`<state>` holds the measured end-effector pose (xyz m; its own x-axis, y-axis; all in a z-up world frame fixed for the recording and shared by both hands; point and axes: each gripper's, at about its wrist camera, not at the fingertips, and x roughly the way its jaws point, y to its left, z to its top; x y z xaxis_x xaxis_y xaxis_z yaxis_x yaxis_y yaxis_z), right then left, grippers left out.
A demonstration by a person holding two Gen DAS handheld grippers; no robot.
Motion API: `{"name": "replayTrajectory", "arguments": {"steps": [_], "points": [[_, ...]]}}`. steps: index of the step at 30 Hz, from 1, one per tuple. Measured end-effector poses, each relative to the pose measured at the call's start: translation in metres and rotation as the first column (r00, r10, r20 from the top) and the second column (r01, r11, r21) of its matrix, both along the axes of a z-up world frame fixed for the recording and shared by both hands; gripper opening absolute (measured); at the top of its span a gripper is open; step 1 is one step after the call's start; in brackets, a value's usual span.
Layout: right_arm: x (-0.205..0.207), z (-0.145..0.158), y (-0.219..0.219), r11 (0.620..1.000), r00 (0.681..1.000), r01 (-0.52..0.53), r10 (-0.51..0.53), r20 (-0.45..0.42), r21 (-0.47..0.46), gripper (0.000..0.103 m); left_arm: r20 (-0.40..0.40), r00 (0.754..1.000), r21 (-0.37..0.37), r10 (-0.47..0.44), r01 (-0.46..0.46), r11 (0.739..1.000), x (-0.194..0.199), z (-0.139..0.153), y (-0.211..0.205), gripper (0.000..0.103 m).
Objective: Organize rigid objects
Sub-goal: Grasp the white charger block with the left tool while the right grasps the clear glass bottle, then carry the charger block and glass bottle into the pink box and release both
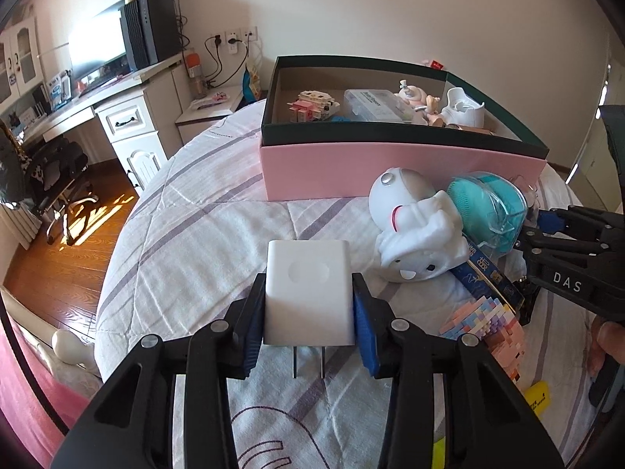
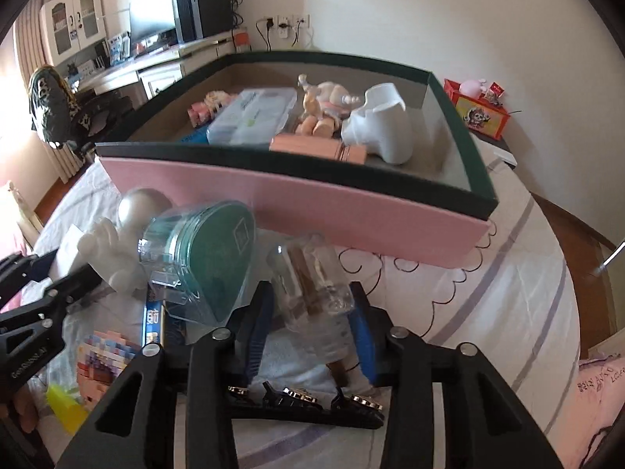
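My left gripper (image 1: pixel 309 301) is shut on a white plug adapter (image 1: pixel 308 289), prongs pointing back, held above the bed. My right gripper (image 2: pixel 310 312) is shut on a clear plastic bottle (image 2: pixel 312 293) with a brown core; it also shows in the left wrist view (image 1: pixel 562 242) at the right. A pink box with a dark green rim (image 1: pixel 390 140) (image 2: pixel 273 195) stands beyond both, holding a block model (image 1: pixel 312 105), a clear case (image 1: pixel 371 105), a doll (image 2: pixel 328 97) and a white holder (image 2: pixel 383 125).
On the quilt in front of the box lie a white astronaut figure (image 1: pixel 414 226), a teal brush in a clear case (image 1: pixel 488 207) (image 2: pixel 207 258), a blue flat box (image 1: pixel 492 273), a pastel block model (image 1: pixel 484 320), a yellow piece (image 2: pixel 66 406) and black hair clips (image 2: pixel 304 402). The bed edge and wood floor are at the left.
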<state>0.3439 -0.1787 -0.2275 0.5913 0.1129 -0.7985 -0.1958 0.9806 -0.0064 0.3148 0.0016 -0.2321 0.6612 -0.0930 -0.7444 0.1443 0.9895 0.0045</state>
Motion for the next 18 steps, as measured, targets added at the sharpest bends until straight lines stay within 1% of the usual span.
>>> {"name": "replayTrajectory", "arguments": {"steps": [1, 4, 9, 14, 18], "points": [[-0.002, 0.000, -0.001, 1.000, 1.000, 0.000, 0.000, 0.003, 0.011, 0.036, 0.004, 1.000, -0.001, -0.002, 0.002, 1.000, -0.001, 0.001, 0.000, 0.041], [-0.011, 0.005, -0.007, 0.998, 1.000, 0.003, -0.005, 0.029, 0.068, 0.034, 0.021, 1.000, -0.009, -0.008, 0.008, 1.000, -0.005, 0.009, 0.000, 0.041], [-0.036, 0.026, -0.009, 0.990, 0.993, 0.005, -0.022, 0.118, 0.139, 0.034, 0.070, 0.997, -0.023, -0.022, 0.024, 0.999, -0.018, 0.029, -0.005, 0.041], [-0.057, 0.055, -0.006, 0.985, 0.980, -0.012, -0.022, 0.199, 0.172, 0.035, 0.134, 0.990, -0.024, -0.048, 0.051, 0.998, -0.030, 0.058, -0.018, 0.041], [-0.062, 0.075, -0.001, 0.982, 0.970, -0.035, -0.011, 0.242, 0.184, 0.035, 0.189, 0.979, -0.016, -0.073, 0.077, 0.997, -0.034, 0.081, -0.032, 0.040]]}}
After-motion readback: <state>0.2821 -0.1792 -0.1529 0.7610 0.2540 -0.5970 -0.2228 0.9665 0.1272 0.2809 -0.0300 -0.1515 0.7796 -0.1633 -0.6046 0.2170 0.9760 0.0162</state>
